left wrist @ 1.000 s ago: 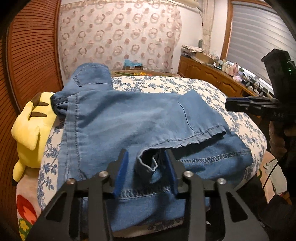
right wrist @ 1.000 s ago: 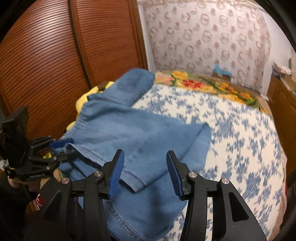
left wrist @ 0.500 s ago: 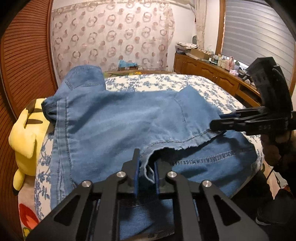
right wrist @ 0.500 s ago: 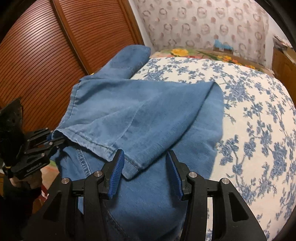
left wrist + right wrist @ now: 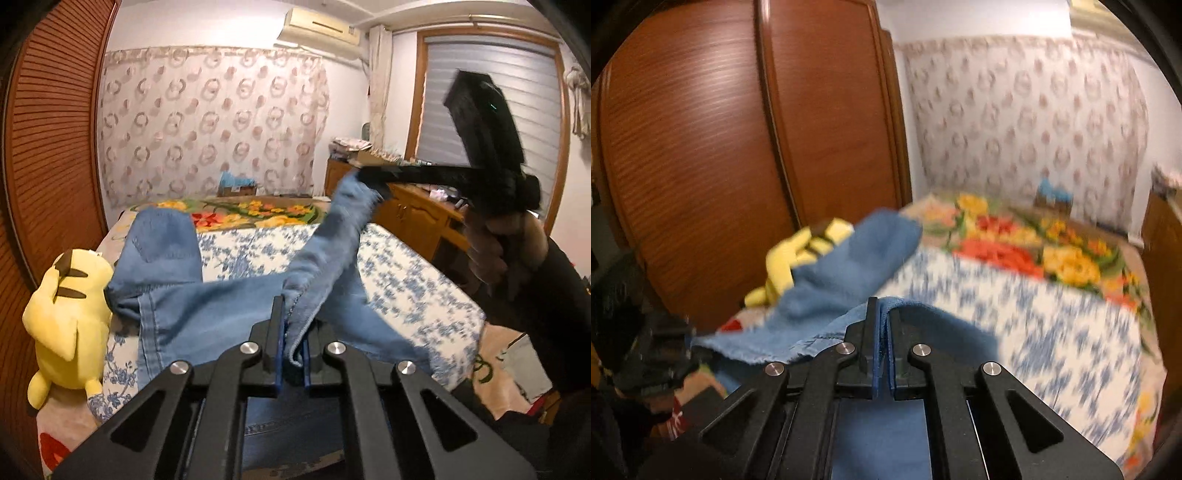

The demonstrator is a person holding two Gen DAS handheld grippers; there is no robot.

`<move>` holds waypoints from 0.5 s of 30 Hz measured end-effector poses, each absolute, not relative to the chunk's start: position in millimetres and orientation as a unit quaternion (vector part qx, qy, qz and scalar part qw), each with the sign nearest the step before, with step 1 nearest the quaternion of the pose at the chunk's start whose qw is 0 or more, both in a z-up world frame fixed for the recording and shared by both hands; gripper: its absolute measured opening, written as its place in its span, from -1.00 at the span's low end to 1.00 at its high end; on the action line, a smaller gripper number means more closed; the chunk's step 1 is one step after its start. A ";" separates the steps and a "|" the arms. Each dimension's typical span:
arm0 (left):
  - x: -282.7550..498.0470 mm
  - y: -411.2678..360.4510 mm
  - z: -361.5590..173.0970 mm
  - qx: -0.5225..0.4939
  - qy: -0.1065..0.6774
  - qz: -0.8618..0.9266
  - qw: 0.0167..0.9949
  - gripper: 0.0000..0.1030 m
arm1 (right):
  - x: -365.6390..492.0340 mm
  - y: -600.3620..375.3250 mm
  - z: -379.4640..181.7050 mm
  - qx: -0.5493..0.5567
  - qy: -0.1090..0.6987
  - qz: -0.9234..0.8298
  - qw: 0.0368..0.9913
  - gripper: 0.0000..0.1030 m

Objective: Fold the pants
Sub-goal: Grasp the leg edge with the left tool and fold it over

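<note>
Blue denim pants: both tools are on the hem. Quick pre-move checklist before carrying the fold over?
1. Left tool shut on the hem of the blue denim pants: ok.
2. Right tool shut on the other hem corner: ok.
3. Hem lifted off the floral bedspread: ok, the cloth hangs between the two tools.
4. Waist end resting on the bed: ok, though it lies against the yellow plush toy.
5. Plush toy clear of the fold path: not ok, it touches the pants.
6. Fabric smooth under the lifted layer: cannot tell, the right wrist view is blurred.
</note>
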State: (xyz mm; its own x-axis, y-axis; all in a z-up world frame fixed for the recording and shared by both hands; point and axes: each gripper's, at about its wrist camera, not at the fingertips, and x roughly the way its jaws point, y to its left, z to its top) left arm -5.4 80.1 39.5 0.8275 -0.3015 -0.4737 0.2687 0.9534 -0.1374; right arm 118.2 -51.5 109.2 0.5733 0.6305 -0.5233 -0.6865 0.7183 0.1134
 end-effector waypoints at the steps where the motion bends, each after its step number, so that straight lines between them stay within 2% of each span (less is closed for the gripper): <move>1: -8.5 80.9 44.6 -0.032 0.248 -0.150 0.956 -0.91 | 119.3 -49.1 116.9 -0.053 0.267 0.373 0.887 -1.00; 7: -20.5 91.6 50.0 -0.036 0.242 -0.137 0.960 -0.91 | 126.8 -6.1 144.1 -0.081 0.246 0.392 0.883 -1.00; 15: -32.6 117.1 14.3 -0.059 0.277 -0.118 0.952 -0.91 | 141.5 73.1 111.7 -0.130 0.271 0.410 0.861 -1.00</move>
State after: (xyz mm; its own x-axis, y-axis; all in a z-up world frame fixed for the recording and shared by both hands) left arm -32.6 117.1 14.3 0.8181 -0.2579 -0.5140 0.1921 0.9650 -0.1785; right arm 141.5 73.1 111.7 0.5168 0.6358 -0.5734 -0.7764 0.6303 -0.0009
